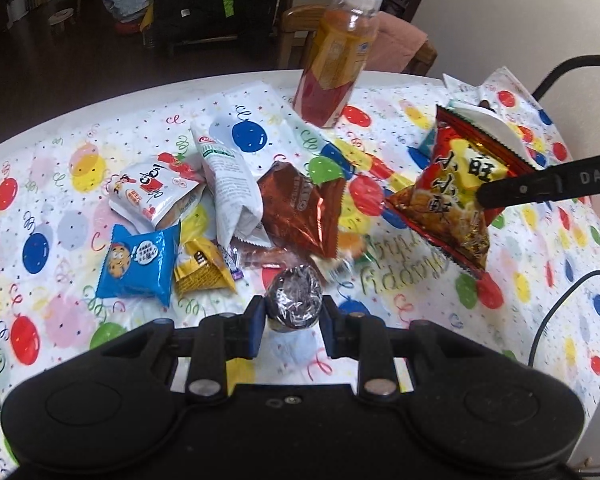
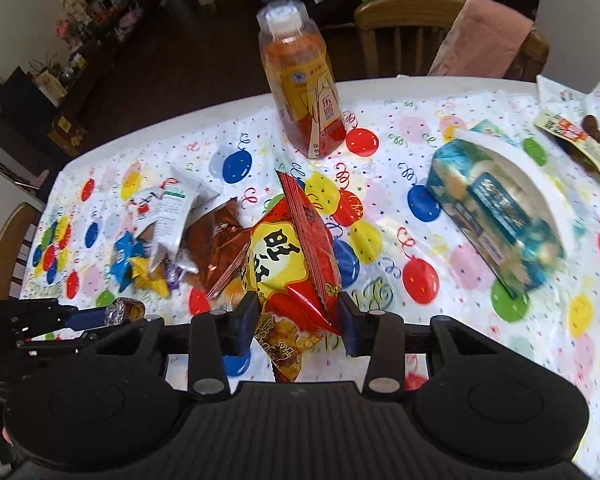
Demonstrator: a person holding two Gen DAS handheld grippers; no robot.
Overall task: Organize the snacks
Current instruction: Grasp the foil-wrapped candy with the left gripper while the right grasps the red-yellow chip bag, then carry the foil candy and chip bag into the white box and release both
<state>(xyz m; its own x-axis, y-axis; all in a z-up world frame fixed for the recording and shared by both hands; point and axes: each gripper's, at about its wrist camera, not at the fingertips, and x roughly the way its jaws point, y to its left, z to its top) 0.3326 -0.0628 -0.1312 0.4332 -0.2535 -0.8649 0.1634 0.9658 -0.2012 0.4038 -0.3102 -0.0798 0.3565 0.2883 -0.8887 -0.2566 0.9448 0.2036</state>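
My left gripper (image 1: 293, 320) is shut on a small round foil-wrapped cake (image 1: 294, 297), held above the balloon-print tablecloth (image 1: 48, 184); the same cake (image 2: 125, 310) shows at the left of the right wrist view. My right gripper (image 2: 299, 320) is shut on a red and yellow snack bag (image 2: 296, 256), lifted off the table; that bag (image 1: 456, 196) hangs at the right in the left wrist view. A pile of snacks lies ahead: a blue cookie pack (image 1: 138, 266), a yellow pack (image 1: 202, 270), a white pack (image 1: 230, 188), a brown foil bag (image 1: 304, 212).
An orange drink bottle (image 1: 338, 56) stands upright at the table's far side. A teal tissue pack (image 2: 496, 208) lies at the right, with more wrappers (image 2: 576, 136) behind it. Wooden chairs (image 2: 404, 28) stand beyond the far edge. A black cable (image 1: 556, 308) runs at the right.
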